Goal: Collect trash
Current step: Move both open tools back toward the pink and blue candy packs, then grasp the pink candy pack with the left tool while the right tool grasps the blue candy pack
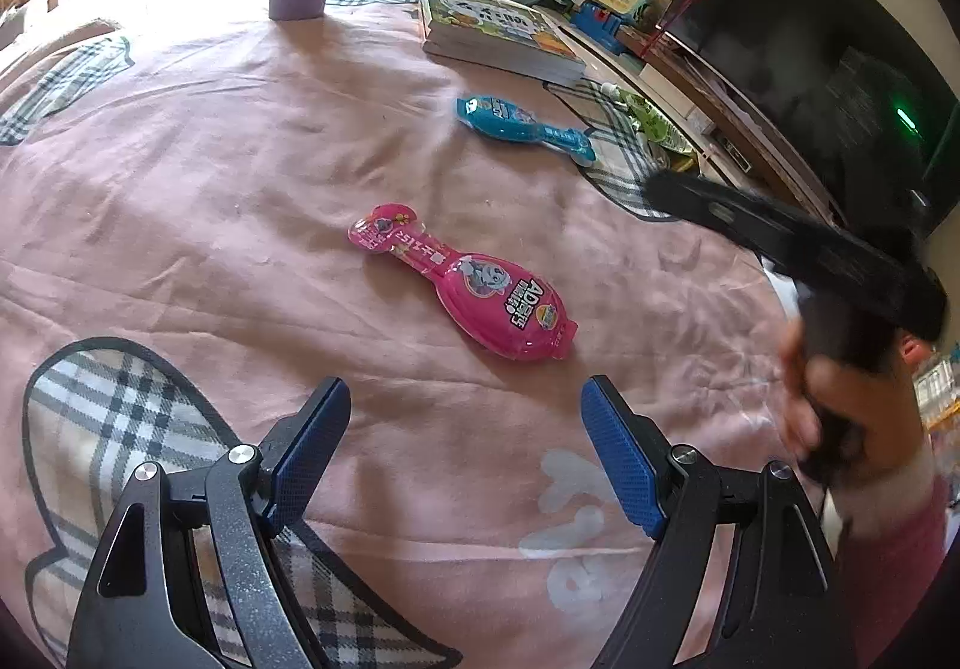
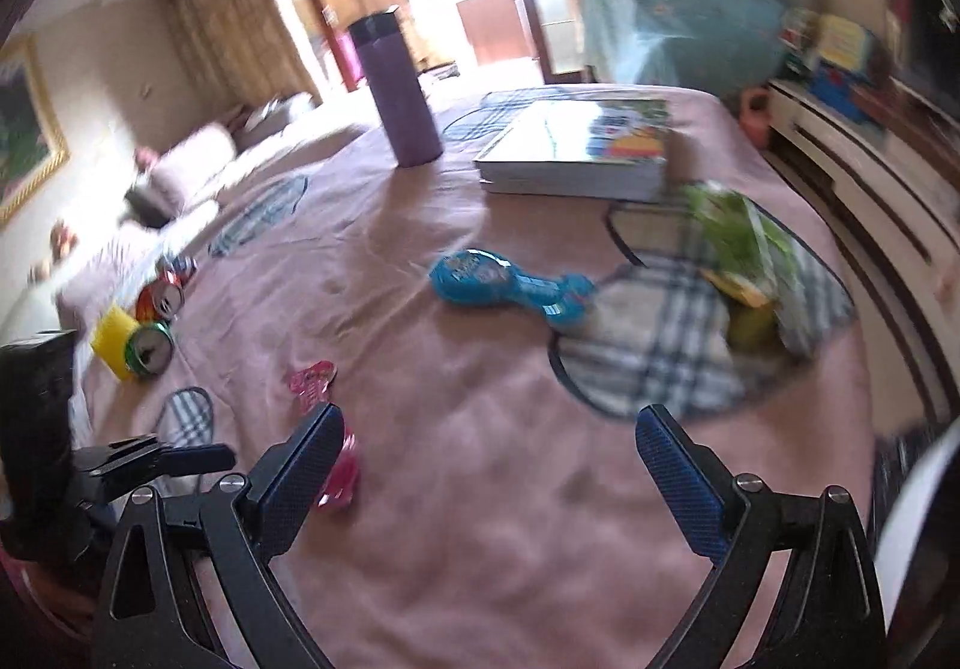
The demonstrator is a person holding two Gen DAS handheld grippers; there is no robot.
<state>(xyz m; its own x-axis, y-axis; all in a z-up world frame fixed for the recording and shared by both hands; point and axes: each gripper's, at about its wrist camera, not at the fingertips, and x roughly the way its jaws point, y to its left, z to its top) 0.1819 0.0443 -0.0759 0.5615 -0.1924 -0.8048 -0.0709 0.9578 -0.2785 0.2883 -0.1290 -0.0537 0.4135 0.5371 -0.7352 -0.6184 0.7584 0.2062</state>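
Right hand-held gripper (image 2: 486, 465) gapes empty above pink sheet (image 2: 480, 549), blue packet (image 2: 510, 288) beyond

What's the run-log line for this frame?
left gripper: open, empty | right gripper: open, empty | pink plastic candy packet: on pink bedsheet, ungrasped

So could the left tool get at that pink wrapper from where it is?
Probably yes: the left tool is open, the pink wrapper lies flat just ahead on the bedspread, and nothing sits between them.

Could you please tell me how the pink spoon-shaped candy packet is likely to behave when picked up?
The pink candy packet looks glossy, so probably slippery. It lies flat on the soft pink sheet, so unlikely to roll. Likely light; its thin neck may flex.
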